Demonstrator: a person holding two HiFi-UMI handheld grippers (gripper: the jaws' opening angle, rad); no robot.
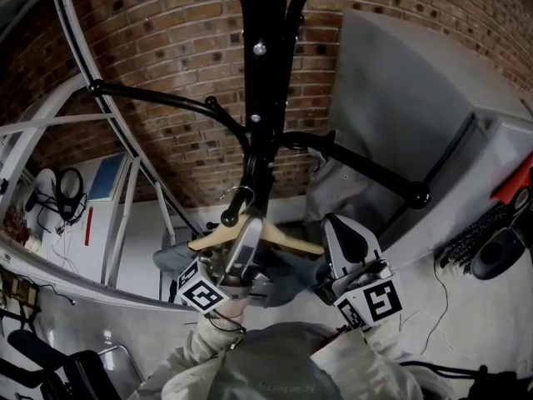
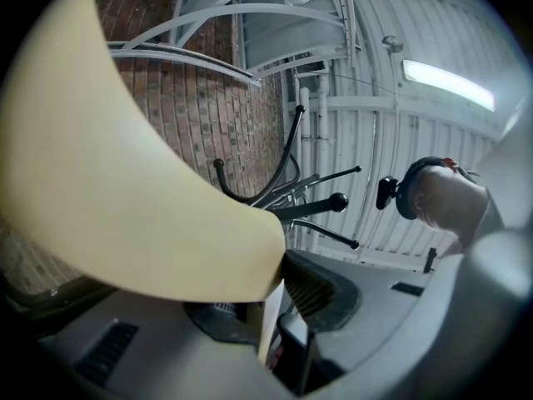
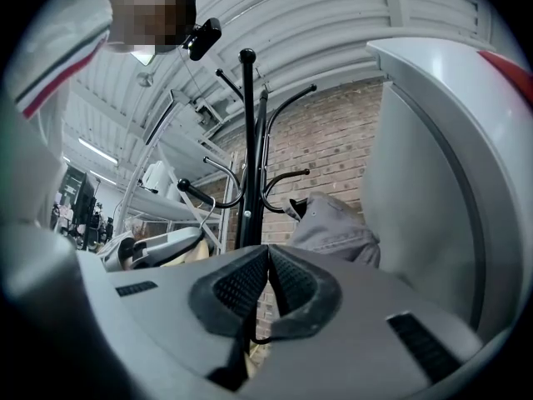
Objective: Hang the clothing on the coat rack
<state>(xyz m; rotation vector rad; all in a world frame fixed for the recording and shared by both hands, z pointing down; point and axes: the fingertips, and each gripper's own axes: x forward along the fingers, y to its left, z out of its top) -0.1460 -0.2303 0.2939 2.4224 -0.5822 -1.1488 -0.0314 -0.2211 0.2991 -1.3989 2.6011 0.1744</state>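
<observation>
Wood first: a pale wooden hanger (image 1: 291,242) sits low in the centre of the head view, and the left hand-held gripper (image 1: 247,238) is clenched on it, pads pinching the wood. The hanger's metal hook (image 1: 240,197) is just beside the black coat rack (image 1: 268,98), under one curved arm; contact there cannot be made out. Grey clothing (image 1: 287,275) drapes below the hanger, between the two grippers. Right of centre, the right hand-held gripper (image 1: 340,227) has its jaws pressed together, nothing seen between them. Behind it all is a brick wall (image 1: 166,57).
</observation>
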